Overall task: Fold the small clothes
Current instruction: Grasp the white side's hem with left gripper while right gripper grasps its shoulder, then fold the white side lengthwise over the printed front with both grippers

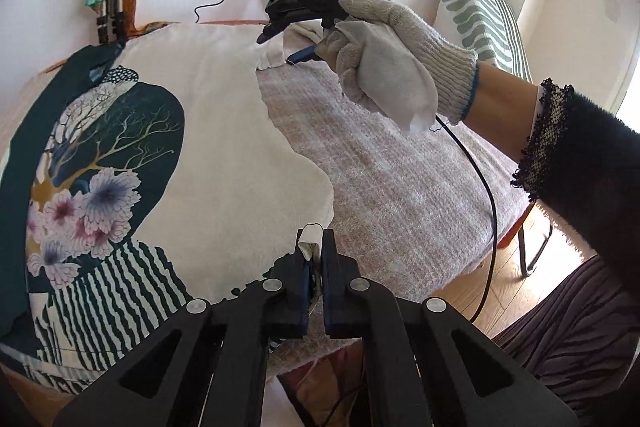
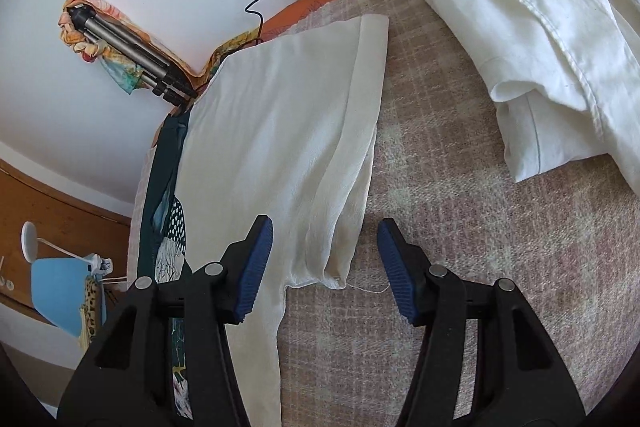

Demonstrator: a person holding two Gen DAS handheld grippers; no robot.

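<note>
Shirt [image 1: 208,147] spread flat on the surface [image 1: 400,187], print side up. Left gripper [image 1: 314,251] pinched shut on the shirt's hem corner. Right gripper [image 2: 325,269] wide open above the sleeve [image 2: 304,147], holding nothing. First fold just starting, probably. Next: close on sleeve, carry both across.

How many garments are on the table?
2: the printed top on the left, pinched by the left hand-held gripper; white folded garment at the far right. Others may be hidden.

a cream printed top [image 1: 208,131] lies spread on the pinkish woven table cover [image 1: 400,187], filling the left of the left wrist frame. in the right wrist frame, folded white trousers [image 2: 540,39] lie upper right, well apart from it.
</note>
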